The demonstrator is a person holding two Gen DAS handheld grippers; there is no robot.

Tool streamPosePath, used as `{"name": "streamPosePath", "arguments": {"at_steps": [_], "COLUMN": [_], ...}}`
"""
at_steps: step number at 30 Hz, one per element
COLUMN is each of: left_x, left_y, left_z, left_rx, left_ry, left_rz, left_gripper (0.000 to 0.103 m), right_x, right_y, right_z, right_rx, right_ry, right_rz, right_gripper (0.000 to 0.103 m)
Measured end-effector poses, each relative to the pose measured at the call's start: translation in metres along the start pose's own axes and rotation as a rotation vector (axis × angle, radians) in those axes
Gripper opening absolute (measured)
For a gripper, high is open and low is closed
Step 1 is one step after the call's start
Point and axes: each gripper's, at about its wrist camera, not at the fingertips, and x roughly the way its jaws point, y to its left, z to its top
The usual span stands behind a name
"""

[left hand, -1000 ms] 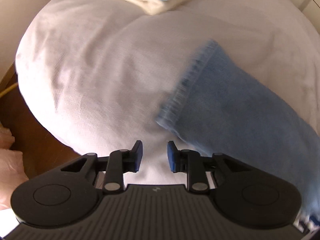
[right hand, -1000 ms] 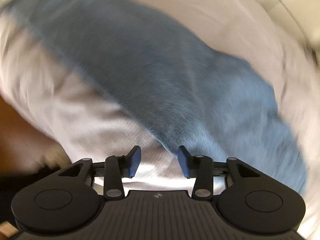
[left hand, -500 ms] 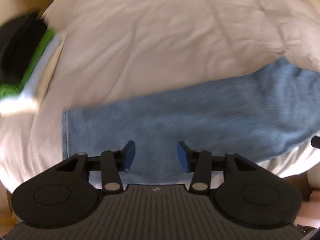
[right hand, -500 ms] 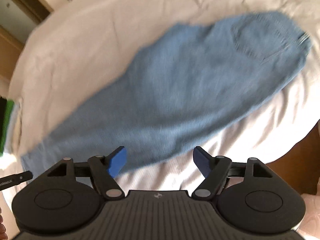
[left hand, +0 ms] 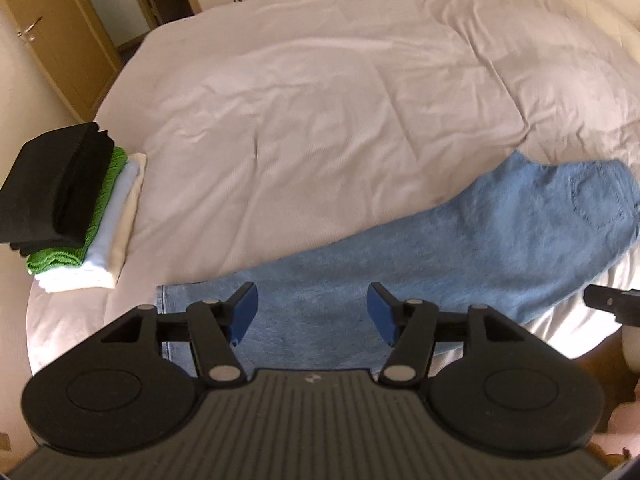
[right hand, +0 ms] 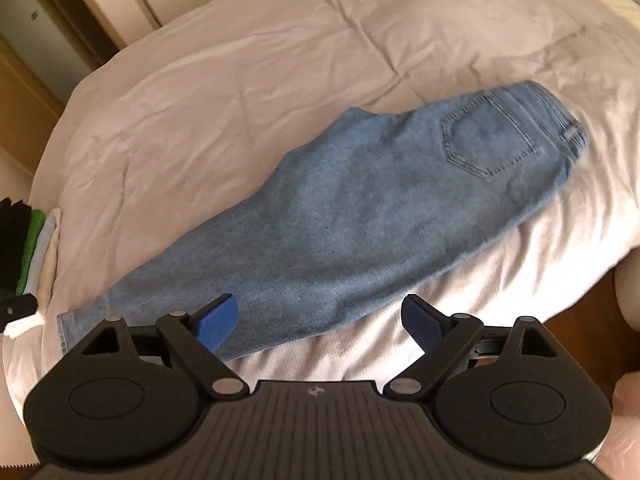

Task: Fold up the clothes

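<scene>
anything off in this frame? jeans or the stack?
Nothing damaged. The jeans lie folded lengthwise but diagonal across the duvet, hem end near the bed's edge, not square to the folded stack. The stack's layers step outward slightly toward the bottom. Both grippers, left and right, hold nothing, jaws just opening.

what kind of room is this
Most likely a bedroom. A big bed with a white cover fills the view, jeans lie flat on it beside a stack of folded clothes, and wooden doors stand behind.
</scene>
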Motion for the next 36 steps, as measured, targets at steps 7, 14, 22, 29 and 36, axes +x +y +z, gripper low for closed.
{"name": "streamPosePath", "arguments": {"at_steps": [7, 14, 22, 29, 36], "left_x": [-0.034, -0.059, -0.061, -0.005, 0.097], "left_y": [-0.048, -0.114, -0.169, -0.186, -0.202], "left_z": [-0.011, -0.03, -0.048, -0.033, 0.02], "left_rx": [-0.065, -0.128, -0.117, -0.073, -0.043], "left_ry": [-0.032, -0.042, -0.053, 0.005, 0.013], "left_rz": [0.038, 0.057, -0.03, -0.097, -0.248], "left_gripper": [0.058, 0.058, 0.051, 0.026, 0.012], "right_x": [-0.022, -0.047, -0.06, -0.03, 0.033], "right_y": [-0.025, -0.079, -0.153, -0.188, -0.174], "right_z": [0.016, 0.025, 0.025, 0.027, 0.07], "right_rx": [-0.101, -0.18, -0.192, -0.125, -0.079], "right_ry": [-0.033, -0.045, -0.057, -0.039, -0.016], "right_rz": [0.058, 0.089, 0.089, 0.162, 0.287], "right_gripper": [0.094, 0.095, 0.093, 0.061, 0.034]}}
